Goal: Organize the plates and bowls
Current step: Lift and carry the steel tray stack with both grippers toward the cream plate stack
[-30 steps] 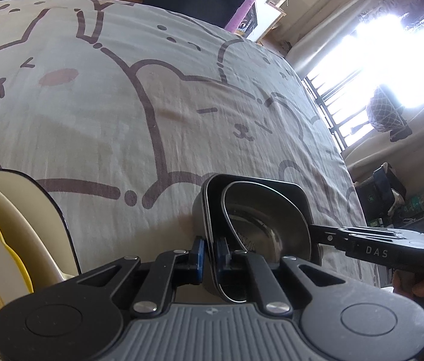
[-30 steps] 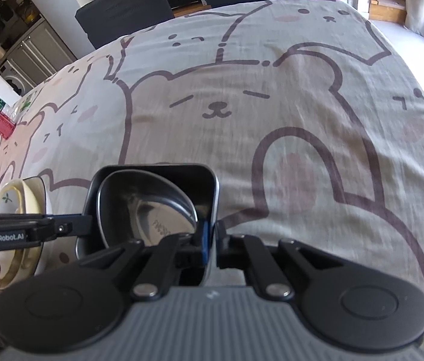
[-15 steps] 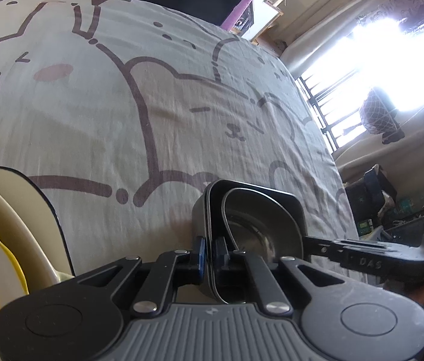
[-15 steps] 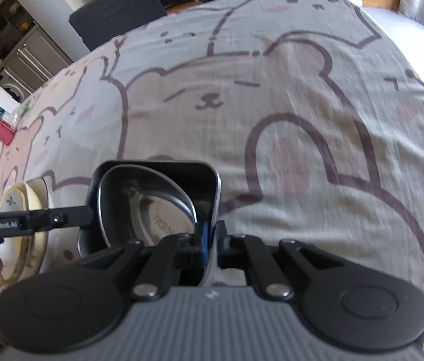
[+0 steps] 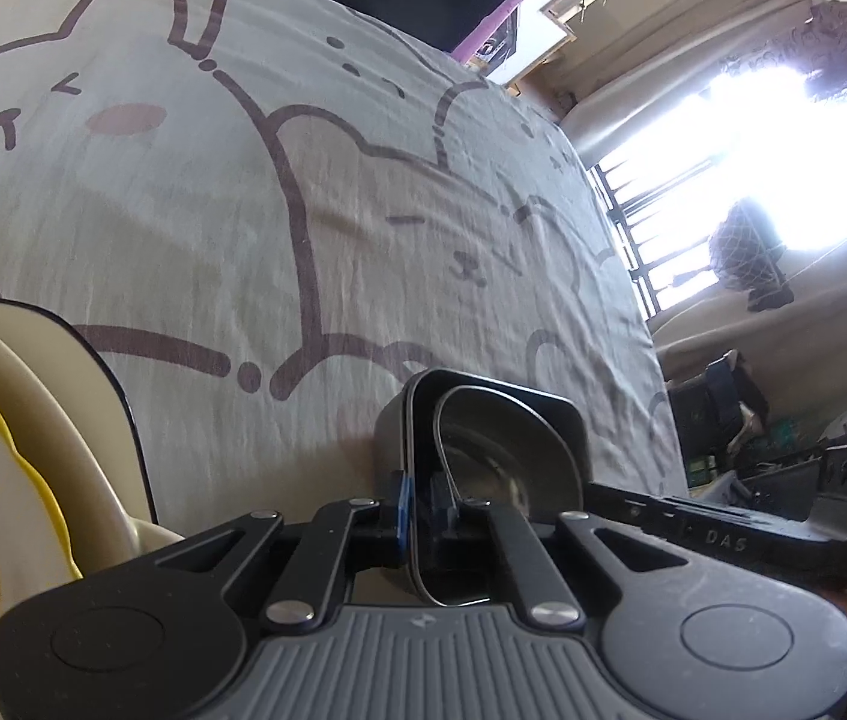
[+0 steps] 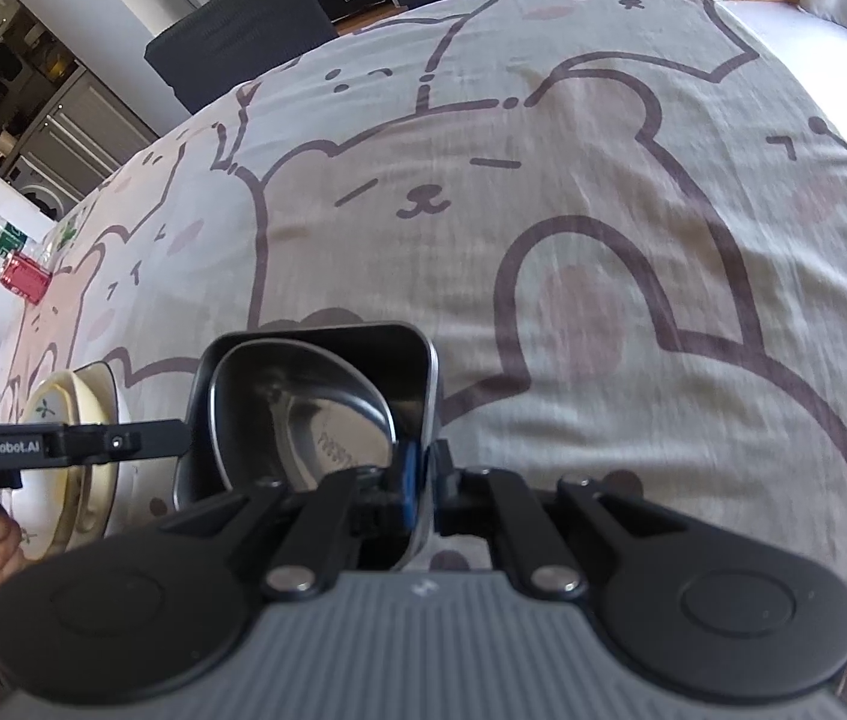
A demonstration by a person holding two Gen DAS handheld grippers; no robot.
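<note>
While the left gripper (image 5: pixel 417 504) clamps the near wall of the dark square bowl (image 5: pixel 393 426), the left wrist view shows why: the bowl is heavy enough, with a steel bowl (image 5: pixel 507 450) nested inside, that a grip on one side alone would likely tip it. Its jaws are clenched on that wall, one pad outside and one inside. The right gripper (image 5: pixel 711 534) reaches in from the right edge. To the left, a stack of plates (image 5: pixel 33 420) sits on the bear-print cloth (image 5: pixel 243 210); I count at least two, one cream with a dark rim and one yellow-edged with a lemon.

From the right wrist view, the right gripper (image 6: pixel 420 474) is likewise clenched on the opposite wall of the square bowl (image 6: pixel 423 372). The steel bowl (image 6: pixel 303 408) leans inside it, so two bowls in all. The left gripper (image 6: pixel 141 441) meets the bowl's far side, in front of the plates (image 6: pixel 87 396) just beside the bowl. Both hands share the load, probably to carry the pair level.
</note>
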